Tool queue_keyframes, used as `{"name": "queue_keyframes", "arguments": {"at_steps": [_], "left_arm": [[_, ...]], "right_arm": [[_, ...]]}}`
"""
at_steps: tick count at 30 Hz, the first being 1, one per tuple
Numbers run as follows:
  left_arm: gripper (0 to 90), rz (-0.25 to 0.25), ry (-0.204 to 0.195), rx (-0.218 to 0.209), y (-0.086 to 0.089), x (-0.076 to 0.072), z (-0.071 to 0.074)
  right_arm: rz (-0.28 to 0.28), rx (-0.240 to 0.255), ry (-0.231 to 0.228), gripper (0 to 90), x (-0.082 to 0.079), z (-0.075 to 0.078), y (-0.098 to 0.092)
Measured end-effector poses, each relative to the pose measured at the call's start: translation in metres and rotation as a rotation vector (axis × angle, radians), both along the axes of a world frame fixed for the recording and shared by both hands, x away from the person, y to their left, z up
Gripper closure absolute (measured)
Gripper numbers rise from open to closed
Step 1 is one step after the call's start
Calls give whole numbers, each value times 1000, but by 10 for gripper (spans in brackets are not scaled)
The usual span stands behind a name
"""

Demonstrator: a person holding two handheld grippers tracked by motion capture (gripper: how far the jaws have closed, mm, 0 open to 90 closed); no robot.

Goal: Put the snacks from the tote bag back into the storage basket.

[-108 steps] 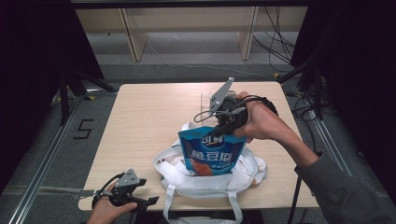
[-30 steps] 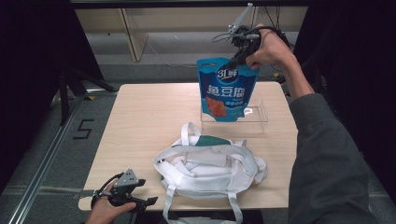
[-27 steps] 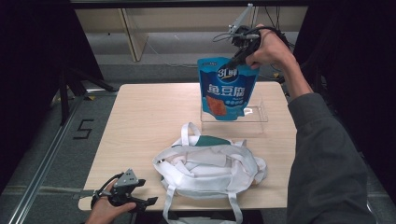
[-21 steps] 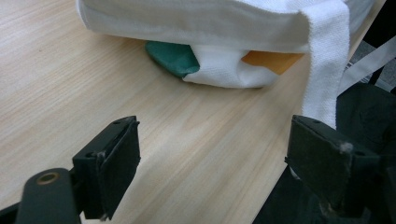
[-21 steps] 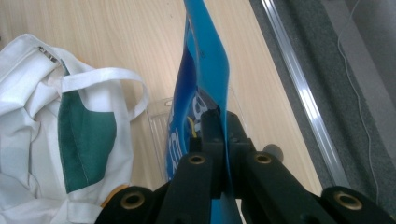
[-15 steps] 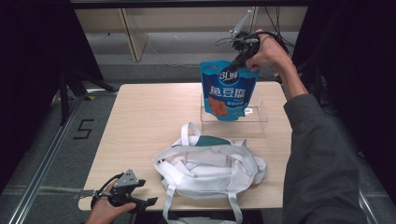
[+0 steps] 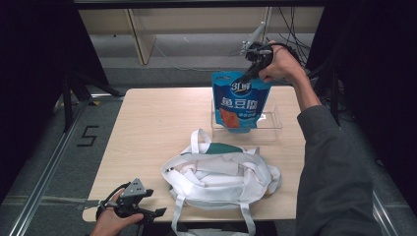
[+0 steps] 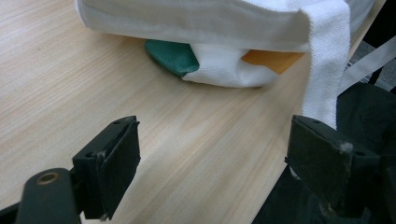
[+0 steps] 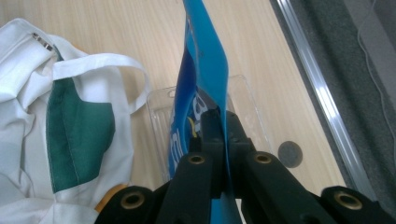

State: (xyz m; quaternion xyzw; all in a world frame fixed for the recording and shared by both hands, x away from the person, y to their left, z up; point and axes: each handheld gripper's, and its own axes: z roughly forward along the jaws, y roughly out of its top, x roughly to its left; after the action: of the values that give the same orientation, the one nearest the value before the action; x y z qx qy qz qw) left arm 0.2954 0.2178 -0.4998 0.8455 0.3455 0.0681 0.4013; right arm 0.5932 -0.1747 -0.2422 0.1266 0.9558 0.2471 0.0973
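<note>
The right gripper (image 7: pixel 252 64) is pinching the top edge of a glossy blue snack pouch with white lettering (image 7: pixel 241 101), jaws clamped tight on the seal, and the pouch is hanging upright over a shallow clear plastic tray (image 7: pixel 272 120) sitting near the far right corner of the light wooden desk (image 7: pixel 147 128). From above, the pouch's bottom is looking level with the tray or just inside it; I cannot tell whether it is touching the tray floor. In the right gripper view the pouch (image 9: pixel 205 79) is dropping straight down between the tray's (image 9: pixel 156 107) walls.

A soft white cloth tote bag with a green patch (image 7: pixel 221 172) is lying slumped by the near edge of the desk, its straps spilling over that edge. Something orange is peeking from under it in the left gripper view.

The left gripper (image 7: pixel 140 209) is resting at the near left corner, jaws spread wide and holding nothing.

My guess is that the bag is being unpacked into the tray: the pouch is out and nearly placed, with the release still to come, and possibly more contents left inside the tote.
</note>
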Motion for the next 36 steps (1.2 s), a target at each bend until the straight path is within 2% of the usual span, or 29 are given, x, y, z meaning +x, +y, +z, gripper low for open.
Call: {"name": "queue_keyframes", "arguments": {"at_steps": [1, 2, 3, 4, 6, 7, 8, 11, 12, 14, 17, 18, 19, 20, 21, 22, 23, 24, 29, 32, 33, 35, 36], "left_arm": [[166, 13, 12, -9, -1, -1, 0], [166, 13, 13, -8, -1, -1, 0], [166, 11, 11, -7, -1, -1, 0], [166, -10, -6, 17, 1, 1, 0], [166, 5, 0, -12, -1, 0, 0], [166, 5, -1, -8, -1, 0, 0], [166, -8, -4, 18, 1, 1, 0], [166, -4, -2, 13, 1, 0, 0], [166, -1, 0, -4, 0, 0, 0], [166, -5, -4, 16, 1, 1, 0], [166, 6, 0, -8, -1, 0, 0], [166, -6, -4, 16, 1, 1, 0], [166, -5, -3, 17, 1, 1, 0], [166, 0, 1, 0, 0, 0, 0], [166, -8, -3, 16, 1, 1, 0], [166, -5, -3, 16, 1, 1, 0], [166, 6, 2, -11, -1, 0, -1], [166, 7, 2, -15, -2, -1, -1], [166, 6, 5, -11, -2, -1, -1], [166, 3, 1, -14, -2, 0, -1], [166, 16, 16, -14, -3, -2, -1], [166, 14, 11, -9, -2, -1, -1], [166, 2, 0, -9, -2, -1, -1]], "right_arm": [[-11, -4, 14, 900, -1, -2, 0], [10, -4, -2, 900, 2, -3, 0], [-6, -1, 9, 900, 1, -4, 0], [0, 3, 4, 900, 2, -5, 0], [-10, 11, 18, 900, 2, -9, 0], [-1, 12, 10, 900, 3, -11, -1], [1, 19, 18, 900, 3, -14, -1], [-3, 19, 26, 900, 5, -19, -1], [-7, 23, 25, 900, 4, -20, -1], [1, 21, 30, 900, 5, -22, -1], [-9, 23, 44, 900, 6, -25, 0], [2, 25, 43, 900, 6, -26, 0], [-11, 31, 44, 900, 6, -27, -1], [-9, 36, 44, 900, 6, -27, -2], [-9, 35, 44, 900, 6, -28, -3], [-3, 40, 46, 900, 6, -29, -3], [-4, 42, 41, 900, 6, -28, -4], [-11, 42, 50, 900, 6, -29, -4], [-23, 50, 55, 900, 7, -29, -9], [-63, 59, 72, 860, 6, -29, -10], [-50, 57, 61, 842, 7, -29, -10], [-78, 66, 76, 803, 4, -28, -8], [-45, 64, 45, 777, 6, -27, -8]]}}
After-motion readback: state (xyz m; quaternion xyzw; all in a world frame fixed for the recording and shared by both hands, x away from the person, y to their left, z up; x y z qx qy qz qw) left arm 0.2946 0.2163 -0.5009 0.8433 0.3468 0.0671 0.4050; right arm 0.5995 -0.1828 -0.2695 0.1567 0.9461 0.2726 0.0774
